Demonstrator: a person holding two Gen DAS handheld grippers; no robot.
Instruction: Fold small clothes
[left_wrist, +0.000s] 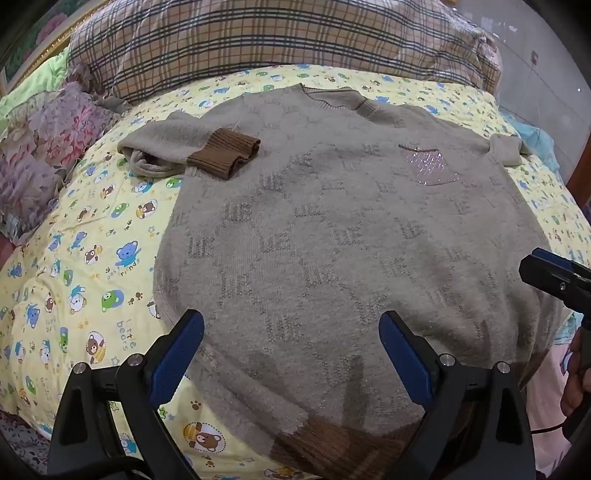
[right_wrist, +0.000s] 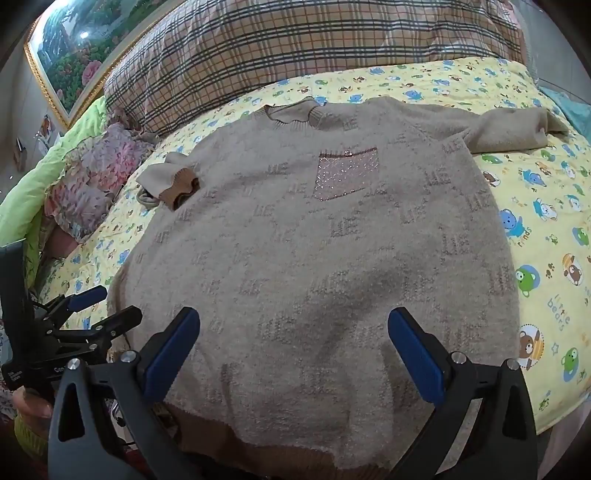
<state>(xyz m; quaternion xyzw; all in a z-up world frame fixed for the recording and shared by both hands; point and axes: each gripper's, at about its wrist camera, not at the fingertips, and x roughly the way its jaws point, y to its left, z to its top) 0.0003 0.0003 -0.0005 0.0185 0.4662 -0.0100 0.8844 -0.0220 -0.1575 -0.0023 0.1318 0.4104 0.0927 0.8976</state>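
On the yellow bear-print quilt (left_wrist: 92, 236) a beige sweater (left_wrist: 332, 229) lies flat, front up, one sleeve (left_wrist: 177, 146) folded in. Left gripper (left_wrist: 291, 354) and right gripper (right_wrist: 293, 350) hover spread wide, apparently just above the hem.

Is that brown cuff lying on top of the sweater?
Yes, the brown cuff is folded inward and rests on the sweater.

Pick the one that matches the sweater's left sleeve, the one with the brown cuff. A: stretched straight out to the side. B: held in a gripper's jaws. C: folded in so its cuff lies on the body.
C: the brown cuff lies folded in on the sweater body's edge, and no gripper touches it.
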